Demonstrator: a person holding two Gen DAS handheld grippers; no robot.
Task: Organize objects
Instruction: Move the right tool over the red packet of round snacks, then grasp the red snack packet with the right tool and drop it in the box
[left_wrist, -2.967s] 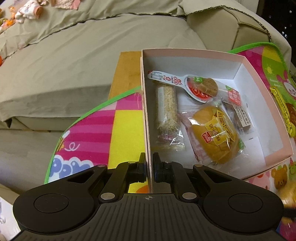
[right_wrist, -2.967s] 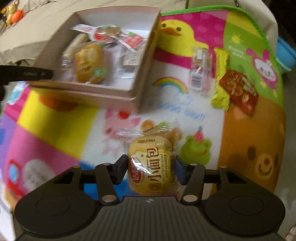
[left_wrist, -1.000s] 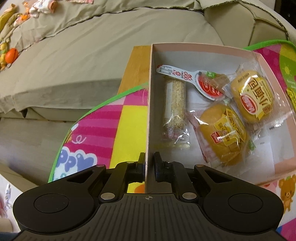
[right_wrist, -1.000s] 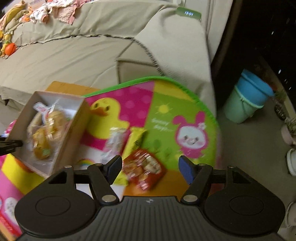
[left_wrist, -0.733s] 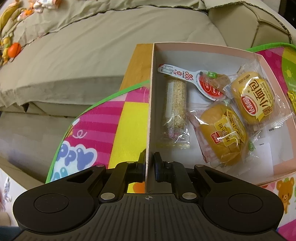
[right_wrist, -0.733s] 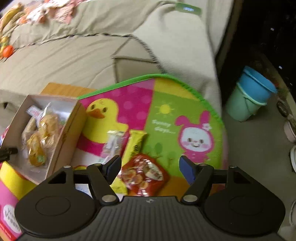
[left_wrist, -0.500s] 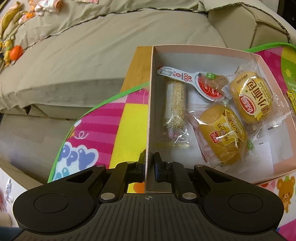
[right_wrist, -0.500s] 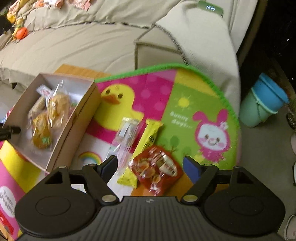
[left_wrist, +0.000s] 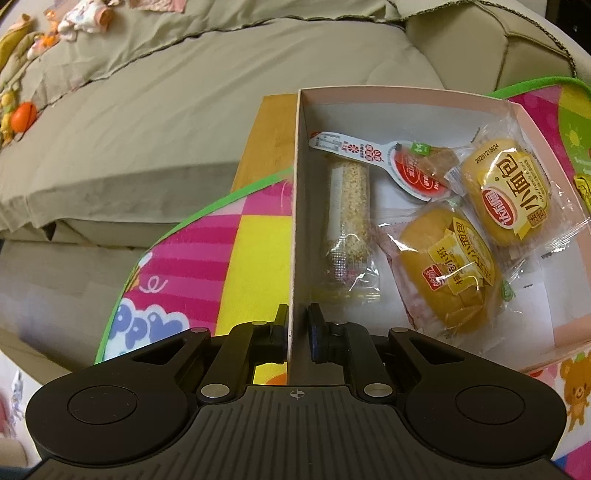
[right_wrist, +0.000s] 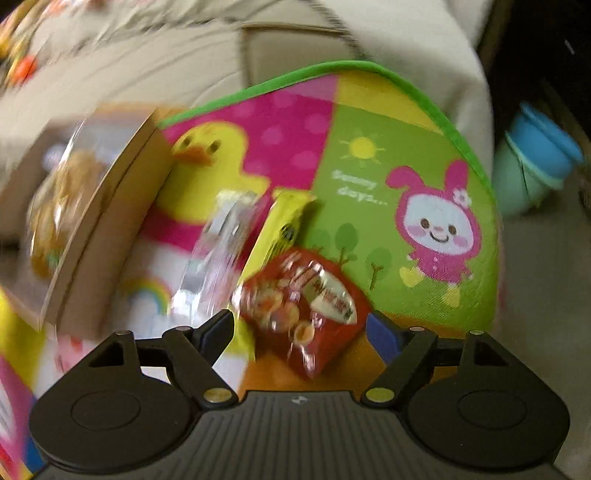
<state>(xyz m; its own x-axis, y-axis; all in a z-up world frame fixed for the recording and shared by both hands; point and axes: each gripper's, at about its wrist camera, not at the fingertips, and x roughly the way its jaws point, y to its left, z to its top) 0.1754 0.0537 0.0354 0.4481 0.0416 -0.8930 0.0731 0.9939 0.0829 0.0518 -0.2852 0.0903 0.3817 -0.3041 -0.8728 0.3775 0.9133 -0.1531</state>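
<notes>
Two grippers in use. Left gripper (left_wrist: 297, 328), lower centre of its frame: pinching the near left wall of the pink box (left_wrist: 294, 206), one finger either side. Lying inside the box, right of the fingers: sesame bar (left_wrist: 349, 218), spoon-shaped sachet (left_wrist: 391, 164), two wrapped buns (left_wrist: 448, 267) (left_wrist: 506, 197). Right gripper (right_wrist: 301, 325): fingers spread wide, gripping nothing, hovering over the red snack packet (right_wrist: 308, 301) sitting between the fingertips at lower centre. Lying just left of it on the cartoon mat (right_wrist: 388, 155): yellow bar (right_wrist: 282, 229), clear packet (right_wrist: 218, 251), blurred.
</notes>
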